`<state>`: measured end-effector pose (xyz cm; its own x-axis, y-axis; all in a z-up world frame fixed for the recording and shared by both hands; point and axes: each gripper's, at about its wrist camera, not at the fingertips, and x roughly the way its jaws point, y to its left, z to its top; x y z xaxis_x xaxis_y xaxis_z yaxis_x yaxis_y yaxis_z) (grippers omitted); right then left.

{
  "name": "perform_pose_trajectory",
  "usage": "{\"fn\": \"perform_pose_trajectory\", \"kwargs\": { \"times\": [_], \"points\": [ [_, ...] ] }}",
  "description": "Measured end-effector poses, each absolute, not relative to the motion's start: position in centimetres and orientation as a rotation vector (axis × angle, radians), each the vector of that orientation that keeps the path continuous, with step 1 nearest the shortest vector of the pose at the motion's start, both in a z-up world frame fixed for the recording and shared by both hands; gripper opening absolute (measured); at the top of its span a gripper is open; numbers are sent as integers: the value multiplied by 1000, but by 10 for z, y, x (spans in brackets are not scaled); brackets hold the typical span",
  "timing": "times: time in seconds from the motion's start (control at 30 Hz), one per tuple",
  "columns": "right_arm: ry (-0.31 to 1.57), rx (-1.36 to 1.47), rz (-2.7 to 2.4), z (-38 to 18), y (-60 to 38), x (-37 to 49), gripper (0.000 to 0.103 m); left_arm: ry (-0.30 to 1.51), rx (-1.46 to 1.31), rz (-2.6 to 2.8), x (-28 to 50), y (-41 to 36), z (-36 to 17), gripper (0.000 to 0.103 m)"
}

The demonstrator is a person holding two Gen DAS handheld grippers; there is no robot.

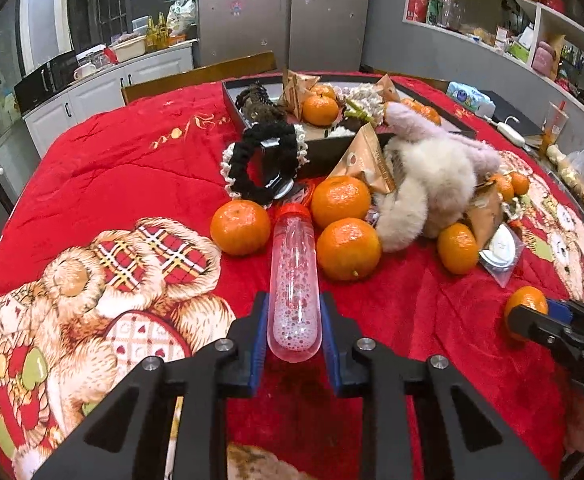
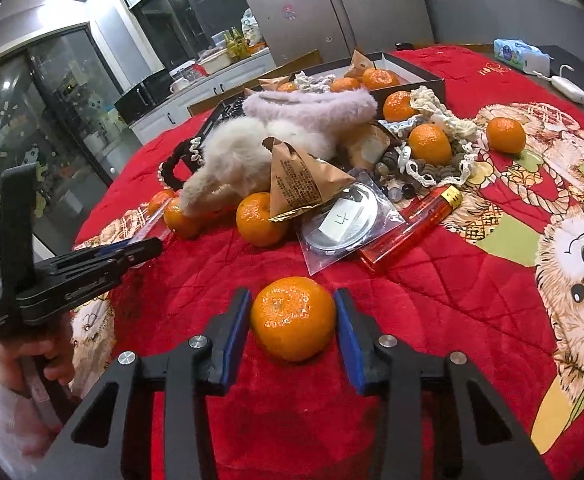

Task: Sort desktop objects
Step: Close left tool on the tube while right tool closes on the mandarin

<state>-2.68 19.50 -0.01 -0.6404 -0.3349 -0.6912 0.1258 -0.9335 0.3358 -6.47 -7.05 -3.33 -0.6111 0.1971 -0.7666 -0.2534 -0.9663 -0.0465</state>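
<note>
My left gripper is shut on a clear tube with a red cap that has bubbly liquid inside; the tube points away toward the pile. My right gripper has its blue pads on both sides of a tangerine on the red cloth, touching or nearly touching it; it also shows in the left wrist view. A black box at the back holds tangerines, snack packs and hair ties. The left gripper also shows at the left of the right wrist view.
A pile lies mid-table: several tangerines, fluffy headbands, a black scrunchie, brown triangular packs, a bagged round tin, a red lighter. The table's near edge is close.
</note>
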Motion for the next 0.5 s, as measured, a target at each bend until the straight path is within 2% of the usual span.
{"fn": "perform_pose_trajectory", "kwargs": {
  "times": [0.5],
  "points": [
    [-346, 1114, -2646, 15, 199, -13, 40, 39, -1101, 2668, -15, -89, 8, 26]
  ]
}}
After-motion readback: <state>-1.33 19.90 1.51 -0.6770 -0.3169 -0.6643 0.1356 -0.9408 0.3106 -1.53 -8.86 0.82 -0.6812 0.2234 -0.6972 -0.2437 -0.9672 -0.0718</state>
